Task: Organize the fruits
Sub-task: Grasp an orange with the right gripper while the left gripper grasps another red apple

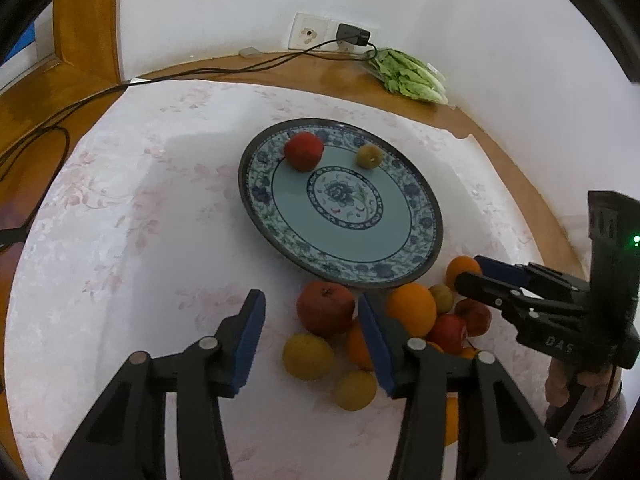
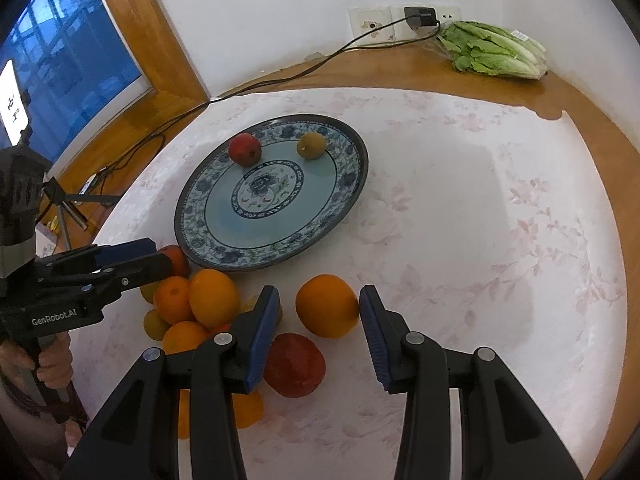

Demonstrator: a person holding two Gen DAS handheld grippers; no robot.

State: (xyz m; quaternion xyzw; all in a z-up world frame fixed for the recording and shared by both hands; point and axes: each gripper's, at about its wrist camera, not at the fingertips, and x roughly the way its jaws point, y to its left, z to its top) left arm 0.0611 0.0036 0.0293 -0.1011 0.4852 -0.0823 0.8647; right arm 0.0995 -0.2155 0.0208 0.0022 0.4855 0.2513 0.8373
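Blue-and-white ware: a plate (image 1: 256, 184) with a floral band sits mid-table on a pale flowered cloth (image 1: 120, 240).
Plate contents: one red fruit (image 1: 303, 151) and one small green-yellow fruit (image 1: 369, 155), apart from each other, both near the far rim.
Fruit pile: loose on the cloth just beside the plate's near rim; oranges, red and yellow pieces, several touching.
Left gripper (image 1: 311, 340): blue-padded fingers apart, nothing clamped; it hovers over the pile's left part. From its own camera a big red fruit (image 1: 326, 307) lies between the finger lines and below them, with a yellow fruit (image 1: 307, 356) nearer the camera. Contact with either cannot be told.
Left gripper, seen from the right wrist (image 2: 154, 258): tips lie over the pile's left edge, close to the plate rim.
Right gripper (image 2: 319, 330): fingers apart, one on each side of an orange (image 2: 327, 306). The right pad looks to be at the orange's skin; the left pad stands clear of it. Not clamped.
Right gripper, seen from the left wrist (image 1: 468, 270): it enters from the right, tips near an orange at the pile's right end.
Beside the orange: a dark red fruit (image 2: 294, 364) lies nearer the camera, partly behind the left finger.
Table (image 2: 440, 68): wood, bare along the far edge.
Far edge: bagged lettuce (image 2: 496, 50) against the wall.
Wall: a socket (image 2: 372, 24) with a black charger (image 2: 420, 18); its cable (image 2: 280, 76) runs left across the table.
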